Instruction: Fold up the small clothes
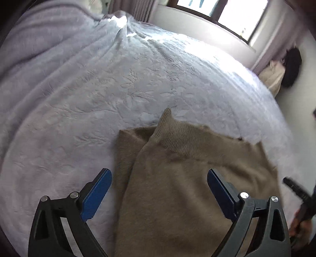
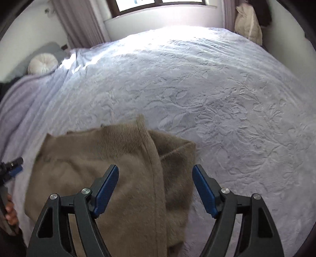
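Below both wide-open, empty claws (image 1: 159, 178) (image 2: 156, 174), tan sweater (image 1: 177, 178) flat on bedspread (image 1: 98, 89).

tan sweater (image 1: 177, 178), ribbed hem; pale lilac bedspread (image 1: 98, 89), embossed leaf pattern; blue fingers (image 2: 106, 189).

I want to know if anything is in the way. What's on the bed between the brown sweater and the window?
Nothing: only bare lavender bedspread lies between the brown sweater and the window, clearest in the right wrist view.

A home bedroom — a wide bed (image 2: 197, 89) under an embossed lilac bedspread, curtains (image 2: 79, 21) beside the window (image 2: 158, 4).
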A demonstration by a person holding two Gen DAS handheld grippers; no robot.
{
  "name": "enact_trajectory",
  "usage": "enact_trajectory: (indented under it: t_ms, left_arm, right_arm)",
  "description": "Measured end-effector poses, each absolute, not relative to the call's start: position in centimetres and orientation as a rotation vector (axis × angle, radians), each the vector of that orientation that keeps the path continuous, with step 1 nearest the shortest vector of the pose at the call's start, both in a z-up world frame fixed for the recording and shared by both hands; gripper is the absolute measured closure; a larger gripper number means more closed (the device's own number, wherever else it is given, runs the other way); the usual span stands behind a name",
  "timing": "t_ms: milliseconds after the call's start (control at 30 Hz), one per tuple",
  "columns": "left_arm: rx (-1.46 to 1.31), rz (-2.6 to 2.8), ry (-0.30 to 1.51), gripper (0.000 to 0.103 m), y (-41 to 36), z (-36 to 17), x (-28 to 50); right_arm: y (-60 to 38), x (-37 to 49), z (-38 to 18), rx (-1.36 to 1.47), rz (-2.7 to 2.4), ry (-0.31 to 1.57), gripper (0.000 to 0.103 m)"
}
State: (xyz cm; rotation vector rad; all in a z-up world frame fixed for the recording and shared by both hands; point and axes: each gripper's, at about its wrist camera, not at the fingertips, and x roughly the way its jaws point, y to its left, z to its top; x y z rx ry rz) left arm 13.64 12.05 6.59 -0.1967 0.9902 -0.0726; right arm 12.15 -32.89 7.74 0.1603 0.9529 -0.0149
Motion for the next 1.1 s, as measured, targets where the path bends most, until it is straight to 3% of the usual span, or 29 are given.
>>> enact_trajectory:
  t_ms: [100,233,333,400,433,667,1100]
  left_arm:
    - [-0.062,-0.056,0.965,0.005,11.9,5.6,8.9]
    - [-0.124,-0.089,0.982,0.005,13.3,3.5,5.6]
    - [-0.171,-0.092,0.972,0.005,14.3,2.8,4.4]
    - [-0.216,-0.096,0.971,0.005,15.0,2.2,4.4]
    - [-0.231,-0.093,0.971,0.005,15.2,2.2,4.2]
    - [-0.384,-0.218,0.927,0.005,18.2,3.0,2.1]
    - [-0.22,-0.449,0.918,0.005,14.2,3.3,3.1]
  right_arm:
    - [-32.0,8.7,6.9,0.023,-0.032,0.964,0.023]
    - [-32.3,4.3,6.6,0.067,0.025,0.934,0.025]
    - [-32.6,2.5,6.2,0.13,0.09,0.925,0.038]
    - [-32.7,2.2,5.4,0.166,0.118,0.953,0.054]
    - [-32.7,2.0,5.1,0.169,0.122,0.97,0.056]
    - [-31.7,0.0,4.2,0.19,0.174,0.975,0.056]
    - [-31.6,-0.4,3.5,0.196,0.182,0.96,0.056]
